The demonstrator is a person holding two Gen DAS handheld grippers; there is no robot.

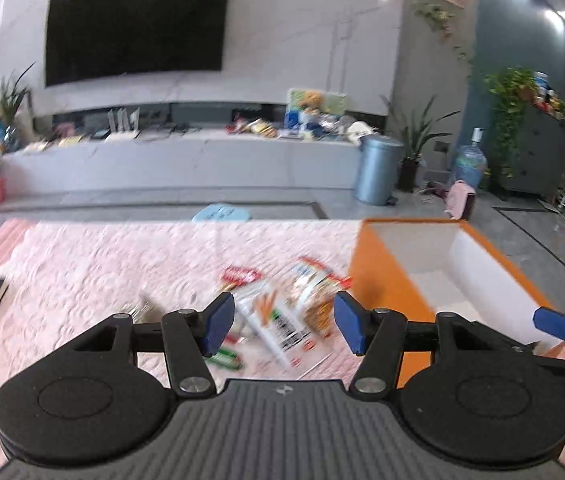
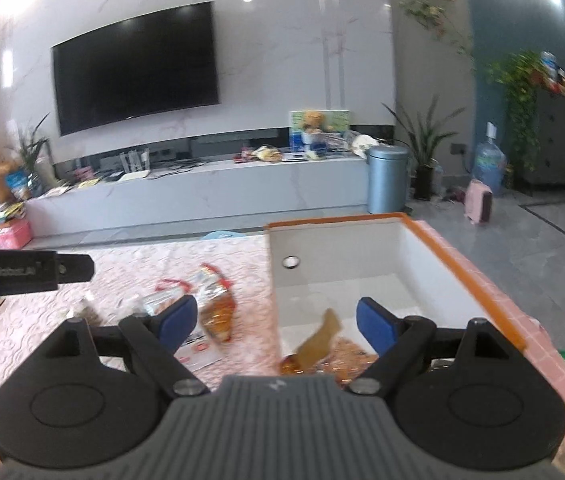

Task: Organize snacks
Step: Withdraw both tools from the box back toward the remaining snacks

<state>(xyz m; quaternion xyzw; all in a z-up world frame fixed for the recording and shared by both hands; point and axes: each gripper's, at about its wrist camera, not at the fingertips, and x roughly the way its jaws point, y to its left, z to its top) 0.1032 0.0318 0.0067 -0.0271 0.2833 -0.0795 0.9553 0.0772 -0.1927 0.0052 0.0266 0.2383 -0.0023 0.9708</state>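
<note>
left gripper (image 1: 284, 326) hovering with jaws apart over the blurry snack packets (image 1: 282, 304) lying on the pink worktop (image 1: 82, 264) just left of the orange box (image 1: 378, 280), right gripper (image 2: 276, 322) gaping empty over the orange box's near wall, amber snack bags (image 2: 322, 350) sitting inside the orange box

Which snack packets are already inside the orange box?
Only the amber-brown packets lie inside the orange box, under the right gripper. The red-and-white packets are outside, loose on the pink cloth.
</note>
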